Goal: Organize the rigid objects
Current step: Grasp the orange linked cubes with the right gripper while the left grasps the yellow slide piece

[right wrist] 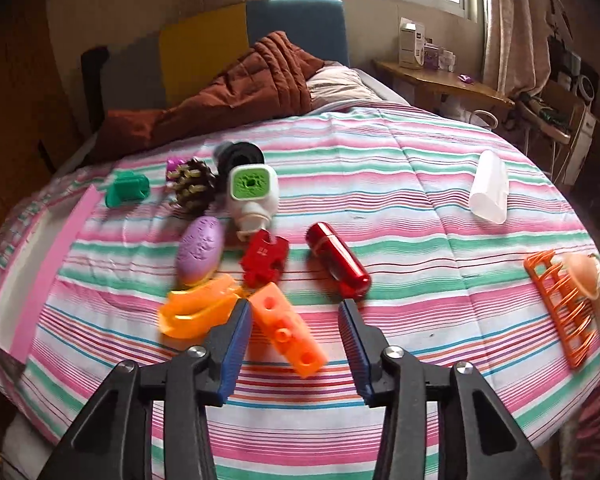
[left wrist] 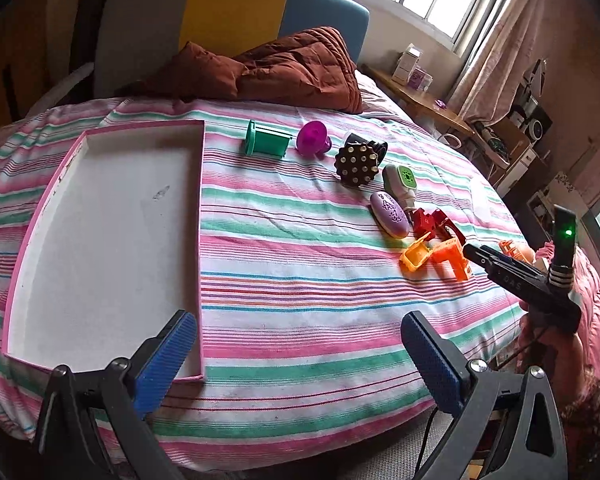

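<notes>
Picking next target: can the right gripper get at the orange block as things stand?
Probably yes. The right gripper is open, the orange block already lies between its fingers, and nothing covers it; the yellow piece crowds one side.

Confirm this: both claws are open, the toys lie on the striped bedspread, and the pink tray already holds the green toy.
Wrong on the tray. The left wrist view shows the pink tray empty; the green toy lies on the bedspread beside it. The rest stands.

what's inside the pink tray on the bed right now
The pink tray shows only its bare white floor with a few dark scuff marks; no toy is in it. The left tongs cover its near right corner, so that patch cannot be checked.
</notes>
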`<state>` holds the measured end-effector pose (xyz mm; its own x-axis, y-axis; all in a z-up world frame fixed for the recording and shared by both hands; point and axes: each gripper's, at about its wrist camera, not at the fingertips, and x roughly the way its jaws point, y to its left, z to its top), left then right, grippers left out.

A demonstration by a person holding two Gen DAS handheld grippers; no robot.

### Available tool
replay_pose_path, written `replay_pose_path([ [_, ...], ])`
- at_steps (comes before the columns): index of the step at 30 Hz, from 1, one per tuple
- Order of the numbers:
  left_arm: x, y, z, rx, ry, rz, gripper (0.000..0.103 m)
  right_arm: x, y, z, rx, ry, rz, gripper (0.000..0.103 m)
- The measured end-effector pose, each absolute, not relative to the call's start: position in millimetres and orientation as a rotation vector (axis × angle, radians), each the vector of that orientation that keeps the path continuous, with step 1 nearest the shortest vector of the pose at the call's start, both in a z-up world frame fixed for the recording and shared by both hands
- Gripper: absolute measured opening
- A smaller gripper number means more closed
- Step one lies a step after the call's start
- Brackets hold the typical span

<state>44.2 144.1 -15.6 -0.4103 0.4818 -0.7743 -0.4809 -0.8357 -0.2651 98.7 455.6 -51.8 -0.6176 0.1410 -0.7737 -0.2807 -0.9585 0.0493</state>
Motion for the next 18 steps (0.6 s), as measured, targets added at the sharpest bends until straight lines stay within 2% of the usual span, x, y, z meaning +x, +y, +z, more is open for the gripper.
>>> replay_pose_path([
  [2, 47.0, 148.5, -13.8, -1.218, 0.031, 2.242, 0.103, 93.0, 458.0, -60.8, -1.282, 0.208, 2.639, 0.043],
  [4, 49.3, 152.4, -11.5, -1.205, 0.062, 2.244, 0.103, 88.2, 463.9, -68.6, -1.326, 0.257, 2.664, 0.032],
  [12, 49.0, 158.0, -7.1, -1.188, 0.088, 2.236, 0.103, 102.3, 513.4, -78.9, -1.181, 0.636, 2.547, 0.032],
  [14, 47.8, 160.2, -9.7, -1.201, 0.073, 2.223, 0.103, 108.9, 512.9, -75.0, -1.158, 0.623, 2.564, 0.032],
  [18, 46.5, 170.8, -14.3, -1.225, 0.075, 2.195, 0.103, 101.5, 495.8, -71.5, -1.184, 0.432, 2.605, 0.033],
])
